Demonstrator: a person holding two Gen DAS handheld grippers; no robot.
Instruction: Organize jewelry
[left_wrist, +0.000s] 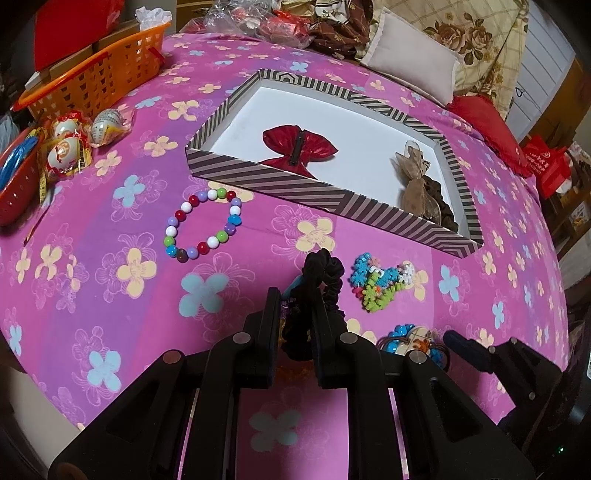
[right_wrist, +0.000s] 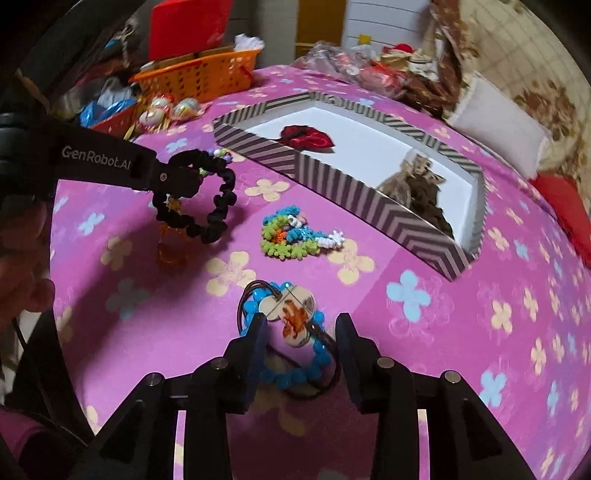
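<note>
My left gripper (left_wrist: 293, 295) is shut on a black scrunchie (left_wrist: 321, 273) and holds it above the pink flowered cloth; it also shows in the right wrist view (right_wrist: 216, 206). My right gripper (right_wrist: 301, 319) is open, its jaws either side of a blue bead bracelet with a round charm (right_wrist: 291, 314) lying on the cloth. The striped box (left_wrist: 266, 177) holds a red bow (left_wrist: 299, 147) and brown hair pieces (left_wrist: 417, 184). A multicoloured bead bracelet (left_wrist: 203, 225) and a colourful knitted piece (left_wrist: 376, 284) lie in front of the box.
An orange basket (left_wrist: 96, 77) and wrapped eggs (left_wrist: 70, 144) sit at the far left, with a red basket (left_wrist: 14, 184) beside them. Pillows (left_wrist: 413, 62) and a red cushion (left_wrist: 491, 129) lie behind the box.
</note>
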